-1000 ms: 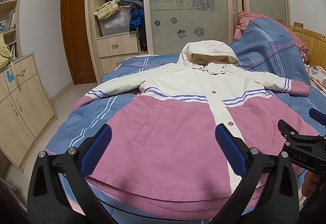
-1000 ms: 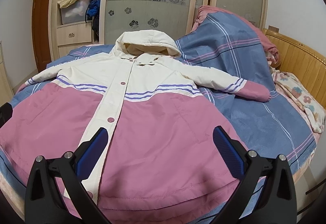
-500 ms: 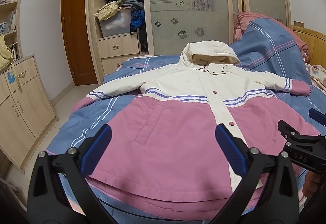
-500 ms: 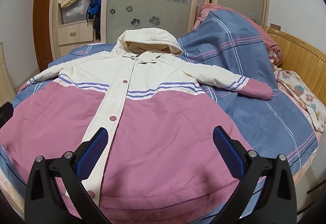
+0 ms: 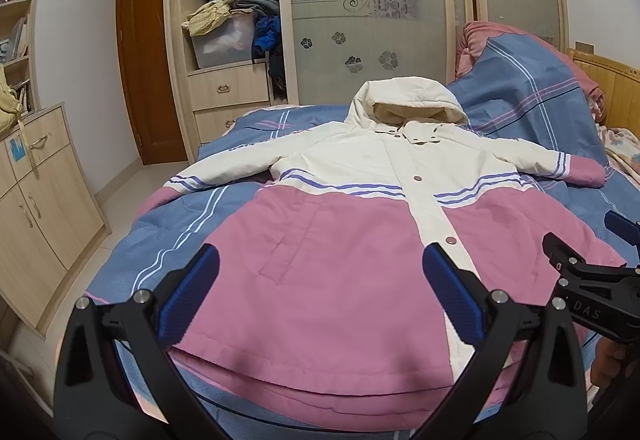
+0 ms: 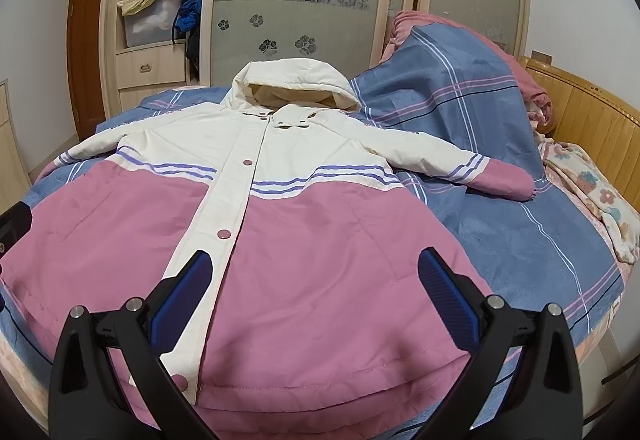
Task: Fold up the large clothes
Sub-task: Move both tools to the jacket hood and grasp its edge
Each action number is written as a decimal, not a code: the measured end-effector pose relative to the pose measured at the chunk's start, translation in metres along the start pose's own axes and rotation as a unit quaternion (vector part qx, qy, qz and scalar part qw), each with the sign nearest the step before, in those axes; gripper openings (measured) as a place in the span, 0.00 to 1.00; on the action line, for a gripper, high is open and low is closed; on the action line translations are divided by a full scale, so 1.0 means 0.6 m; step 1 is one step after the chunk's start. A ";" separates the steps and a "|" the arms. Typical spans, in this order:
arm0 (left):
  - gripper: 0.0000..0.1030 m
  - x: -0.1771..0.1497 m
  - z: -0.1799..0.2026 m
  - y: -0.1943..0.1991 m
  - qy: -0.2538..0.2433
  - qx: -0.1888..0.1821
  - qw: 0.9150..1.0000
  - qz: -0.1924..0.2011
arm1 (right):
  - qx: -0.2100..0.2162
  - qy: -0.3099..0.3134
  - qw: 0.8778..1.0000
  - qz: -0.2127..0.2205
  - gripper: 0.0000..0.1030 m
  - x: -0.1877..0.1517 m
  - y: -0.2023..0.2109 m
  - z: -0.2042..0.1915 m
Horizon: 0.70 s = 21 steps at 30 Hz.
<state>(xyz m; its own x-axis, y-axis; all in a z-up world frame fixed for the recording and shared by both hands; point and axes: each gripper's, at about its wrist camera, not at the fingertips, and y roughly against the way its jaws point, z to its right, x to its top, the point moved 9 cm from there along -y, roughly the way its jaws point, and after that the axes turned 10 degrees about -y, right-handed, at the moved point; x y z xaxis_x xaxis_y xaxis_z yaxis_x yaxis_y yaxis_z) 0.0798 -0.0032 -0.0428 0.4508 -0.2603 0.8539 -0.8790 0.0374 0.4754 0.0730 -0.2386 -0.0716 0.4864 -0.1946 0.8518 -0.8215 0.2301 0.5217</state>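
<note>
On bed [image 5: 168, 240]: coat [image 5: 340, 260], spread flat face up, buttoned, hood at far end, both sleeves out. Left gripper [image 5: 320, 292] and right gripper [image 6: 312, 292]: fingers spread, empty, a little nearer the hem than a second ago. Folding not begun; no grasp yet.

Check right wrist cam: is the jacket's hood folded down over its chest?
No. The hood lies flat above the collar, pointing away from the hooded jacket's buttoned front.
</note>
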 end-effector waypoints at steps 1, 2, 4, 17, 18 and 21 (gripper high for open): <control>0.98 0.000 0.000 0.001 0.001 -0.002 1.000 0.001 | -0.002 -0.002 1.000 0.008 0.99 0.001 0.002 0.000; 0.98 0.001 0.001 0.002 0.001 -0.006 1.000 0.004 | -0.002 -0.001 1.000 0.011 0.99 0.003 0.004 0.000; 0.98 0.003 0.005 0.005 0.000 -0.015 1.000 0.009 | -0.002 0.005 1.000 0.015 0.99 0.004 0.006 -0.003; 0.98 0.018 0.007 -0.031 -0.067 0.022 0.997 0.012 | 0.046 -0.014 0.995 -0.086 0.99 -0.020 -0.075 -0.008; 0.98 0.032 0.008 -0.044 -0.072 0.015 0.997 0.011 | 0.056 -0.014 0.994 -0.094 0.99 -0.005 -0.094 -0.008; 0.98 0.113 0.007 -0.108 -0.099 0.015 0.995 0.009 | 0.036 0.013 0.994 -0.100 0.99 0.073 -0.177 -0.004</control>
<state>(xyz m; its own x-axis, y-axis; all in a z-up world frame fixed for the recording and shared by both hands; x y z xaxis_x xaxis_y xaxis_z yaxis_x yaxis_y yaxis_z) 0.1666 -0.0274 -0.0165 0.3974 -0.4441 0.8030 -0.8925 0.0166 0.4508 0.1823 -0.2692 -0.0896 0.6488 -0.2054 0.7327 -0.7263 0.1204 0.6768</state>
